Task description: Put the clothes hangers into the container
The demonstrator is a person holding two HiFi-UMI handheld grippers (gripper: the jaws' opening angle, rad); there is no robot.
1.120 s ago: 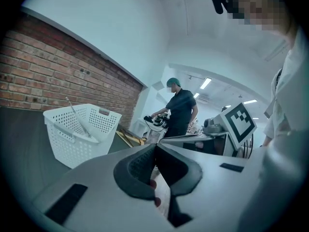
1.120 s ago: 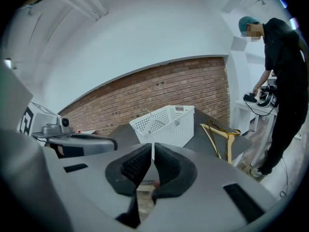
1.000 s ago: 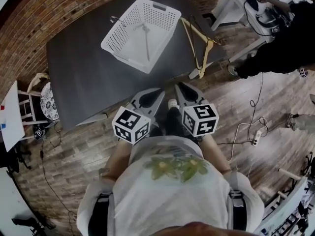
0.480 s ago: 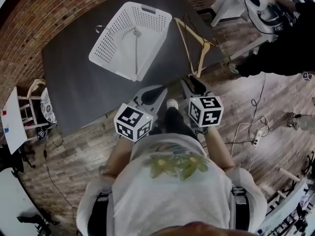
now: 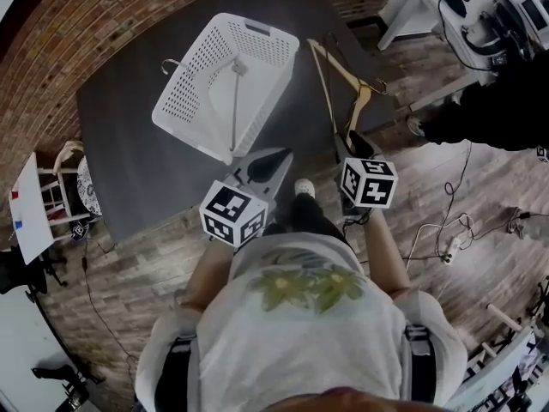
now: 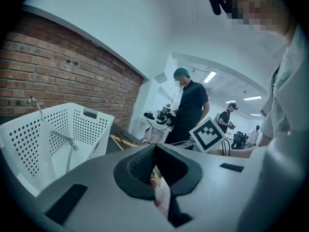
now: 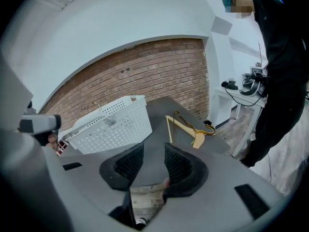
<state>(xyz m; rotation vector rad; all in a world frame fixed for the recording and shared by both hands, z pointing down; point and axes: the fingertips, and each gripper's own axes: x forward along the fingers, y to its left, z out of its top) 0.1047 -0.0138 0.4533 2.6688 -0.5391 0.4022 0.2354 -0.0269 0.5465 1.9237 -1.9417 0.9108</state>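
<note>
The grey table stands in front of a brick wall, with its near edge at the person's waist. The white perforated basket sits on the table left of centre. One of its corners points toward the person and comes close to the near edge. Inside it a grey hanger rests slanted, and its metal hook sticks out over the left rim. The wooden hangers lie flat and overlapped on the right part of the table, outside the basket. A strip of bare tabletop lies between them and the basket, and their hooks reach close to the table's right edge.

The left gripper has its jaws pressed together with nothing between them. Its tip is just beside the basket's near corner. The right gripper has just been opening. Its jaws now stand well apart with only tabletop visible in the gap. In the head view its tip lies at the near right part of the table, just short of the lower ends of the wooden hangers and not touching them.

Open room: a broad area of bare tabletop lies left of the basket. To the right, a person in dark clothes stands beside a white desk, off the table's right corner. Cables trail across the wooden floor on that side. A small stool stands off the table's left edge.
</note>
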